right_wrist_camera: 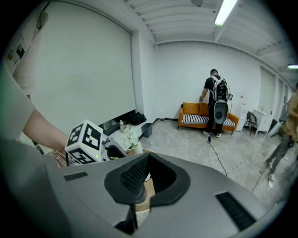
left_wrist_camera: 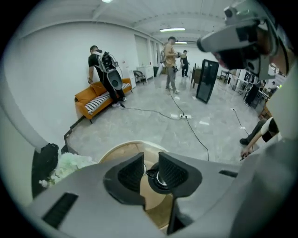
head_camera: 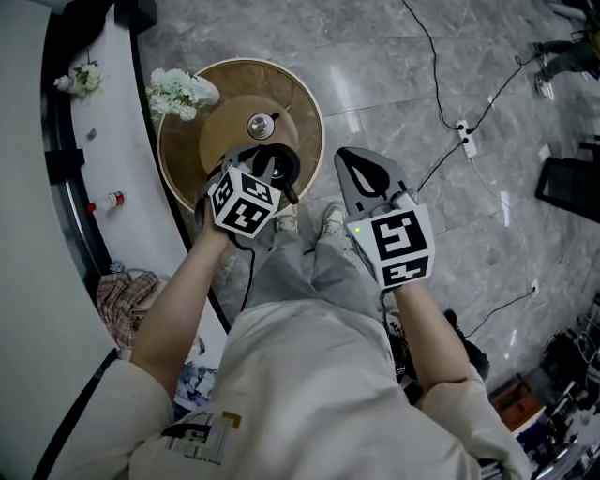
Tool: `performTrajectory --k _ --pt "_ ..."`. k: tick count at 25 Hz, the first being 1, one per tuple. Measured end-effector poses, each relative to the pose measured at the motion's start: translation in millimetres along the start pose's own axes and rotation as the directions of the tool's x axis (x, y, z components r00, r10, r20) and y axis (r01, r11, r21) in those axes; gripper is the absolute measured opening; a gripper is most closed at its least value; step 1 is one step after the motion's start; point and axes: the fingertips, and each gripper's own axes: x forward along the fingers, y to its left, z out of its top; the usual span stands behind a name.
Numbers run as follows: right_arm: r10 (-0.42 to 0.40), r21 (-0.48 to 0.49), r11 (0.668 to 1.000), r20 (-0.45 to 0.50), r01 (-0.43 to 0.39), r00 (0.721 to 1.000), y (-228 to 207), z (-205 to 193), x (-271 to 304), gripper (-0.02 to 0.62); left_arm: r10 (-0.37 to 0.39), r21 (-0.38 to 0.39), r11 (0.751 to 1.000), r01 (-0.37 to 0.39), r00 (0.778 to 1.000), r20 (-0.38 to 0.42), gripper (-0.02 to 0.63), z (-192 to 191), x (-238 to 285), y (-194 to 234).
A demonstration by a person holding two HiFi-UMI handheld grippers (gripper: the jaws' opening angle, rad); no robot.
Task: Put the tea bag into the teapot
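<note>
Two grippers, both empty: my left gripper (left_wrist_camera: 150,162) hangs, jaws apart, over the teapot (left_wrist_camera: 157,182) on the round counter (head_camera: 309,103); right gripper (right_wrist_camera: 146,161) clenched on nothing. Tea bag unseen, probably already inside.

— What's underfoot?
— A polished grey marbled stone floor (head_camera: 394,84), with a white power strip (head_camera: 466,142) lying on it
— And further off?
— Plain white walls (right_wrist_camera: 84,69), an orange sofa with striped cushions (right_wrist_camera: 190,111), a long ceiling strip light (right_wrist_camera: 226,12)
</note>
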Motion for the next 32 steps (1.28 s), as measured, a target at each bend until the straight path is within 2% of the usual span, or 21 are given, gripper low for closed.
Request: performTrajectory --k 4,7,9,12,16,18,21,23,26,32 --pt "-0.035 -0.038 0.999 0.052 0.037 0.998 -12 32 -12 0.006 0.06 -0.019 0.998 -0.058 0.989 0.138 0.1 45 -50 19" --pt "-0.052 -0.057 0.997 0.089 0.058 0.995 -15 54 -22 0.006 0.073 -0.063 0.996 -0.06 0.97 0.232 0.086 72 -85 28" --pt "-0.056 -0.053 0.997 0.12 0.062 0.991 -14 68 -31 0.006 0.096 -0.091 0.993 -0.072 0.952 0.292 0.073 89 -110 35" --pt "-0.065 -0.056 0.996 0.181 0.076 0.981 -9 94 -51 0.006 0.14 -0.093 0.989 -0.114 0.923 0.358 0.042 111 -152 42" --pt "-0.101 -0.086 0.988 0.278 0.129 0.955 -10 137 -83 0.006 0.198 -0.096 0.98 -0.174 0.878 0.436 0.021 142 -205 48" --pt "-0.117 -0.106 0.981 0.338 0.161 0.934 -12 163 -100 0.006 0.243 -0.097 0.97 -0.224 0.849 0.47 0.02 160 -236 57" --pt "-0.116 -0.102 0.979 0.431 0.176 0.895 -9 199 -132 0.006 0.313 -0.095 0.945 -0.313 0.781 0.54 0.015 184 -283 68" --pt "-0.109 -0.119 0.976 0.464 0.184 0.879 -8 214 -154 0.006 0.338 -0.11 0.934 -0.341 0.738 0.583 0.011 198 -311 70" --pt "-0.098 -0.14 0.971 0.51 0.195 0.855 -6 233 -182 0.006 0.341 -0.113 0.928 -0.355 0.685 0.644 0.008 217 -343 67" --pt "-0.102 -0.166 0.95 0.633 0.263 0.767 -2 269 -240 0.006 0.331 -0.106 0.916 -0.387 0.58 0.744 0.008 246 -392 51"
